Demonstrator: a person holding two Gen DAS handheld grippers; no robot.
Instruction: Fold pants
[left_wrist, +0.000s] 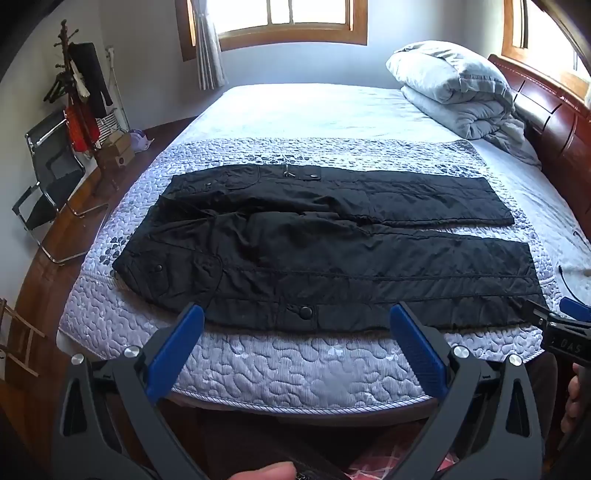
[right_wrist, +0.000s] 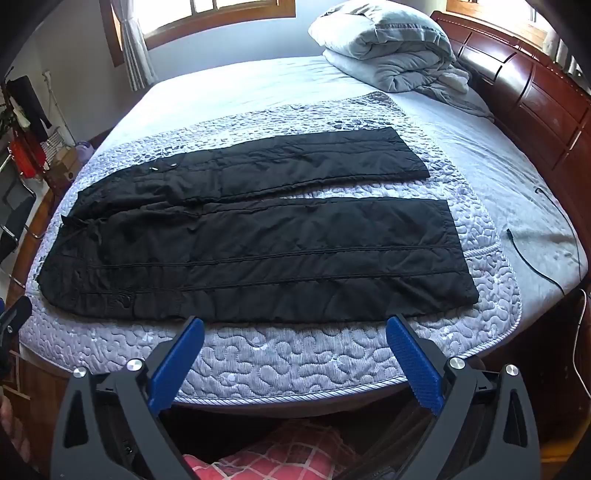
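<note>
Black pants (left_wrist: 325, 243) lie flat on a quilted grey mat (left_wrist: 295, 362) on the bed, waist to the left, both legs stretched right and slightly apart. They also show in the right wrist view (right_wrist: 258, 240). My left gripper (left_wrist: 295, 314) is open and empty, hovering at the near edge of the near leg. My right gripper (right_wrist: 293, 325) is open and empty, just short of the near leg's hem side. The right gripper's tip shows at the right edge of the left wrist view (left_wrist: 565, 325).
A folded grey duvet (left_wrist: 454, 85) lies at the far right by the wooden headboard (left_wrist: 554, 122). A black cable (right_wrist: 543, 258) lies on the sheet to the right. A chair (left_wrist: 48, 184) and coat rack (left_wrist: 77, 92) stand left of the bed.
</note>
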